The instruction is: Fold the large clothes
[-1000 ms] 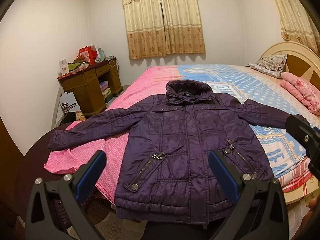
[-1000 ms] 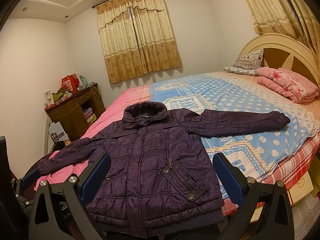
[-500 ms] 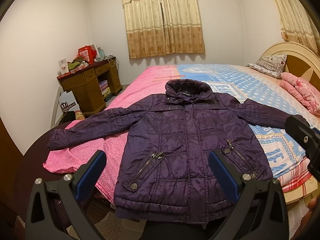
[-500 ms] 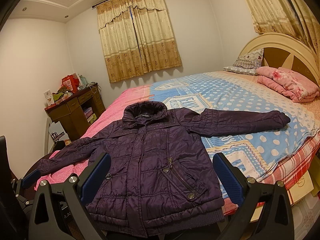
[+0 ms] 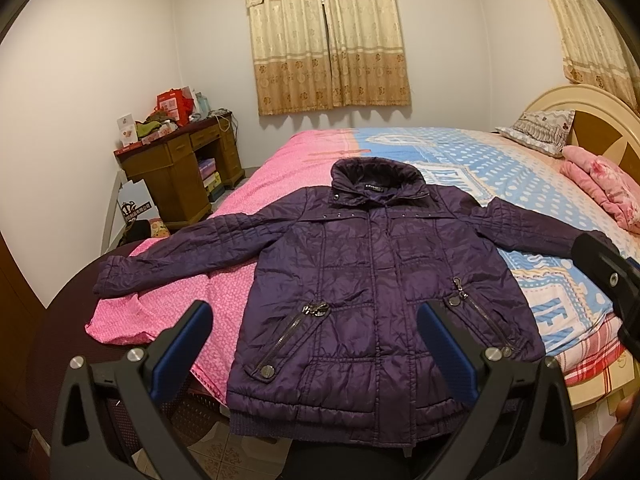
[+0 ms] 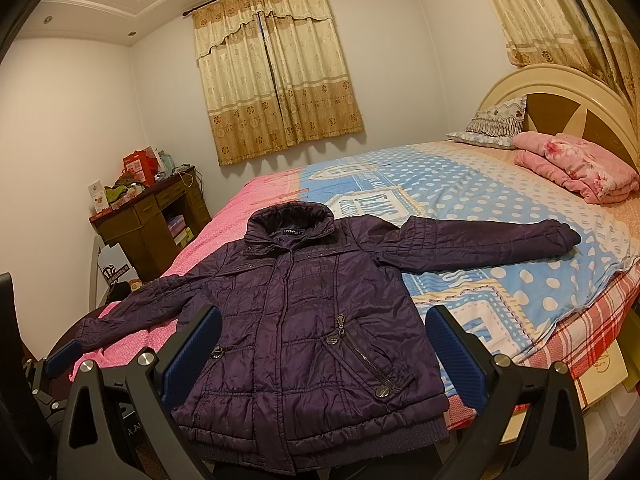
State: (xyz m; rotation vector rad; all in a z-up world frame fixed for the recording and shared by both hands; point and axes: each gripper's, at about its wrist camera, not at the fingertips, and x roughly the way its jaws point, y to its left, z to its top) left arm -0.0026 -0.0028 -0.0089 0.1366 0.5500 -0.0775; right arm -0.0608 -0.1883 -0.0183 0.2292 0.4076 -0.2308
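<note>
I counted one purple jacket [image 5: 372, 292], spread front-up and zipped across the near edge of the bed [image 5: 500, 168], collar toward the window, both sleeves stretched out to the sides, hem hanging over the mattress edge at frame bottom. Two zip pockets showed on its front. I had two grippers: my left gripper [image 5: 312, 344] and my right gripper [image 6: 324, 348], each with jaws wide apart, holding nothing, clear of the cloth.

Two curtains [image 6: 276, 76] hung in view, one centre top, one upper right. One pillow [image 6: 490, 124] and one folded pink blanket [image 6: 576, 166] lay at the headboard, right of frame. One wooden desk [image 5: 180, 168] stood at left, cluttered on top.

The right wrist view showed the full right-hand sleeve to its cuff; in the left wrist view the black body of the right gripper covered that cuff at the right edge. The left wrist view showed the other cuff lying on the pink sheet [image 5: 168, 300]; the right view partly hid it behind a blue pad.
</note>
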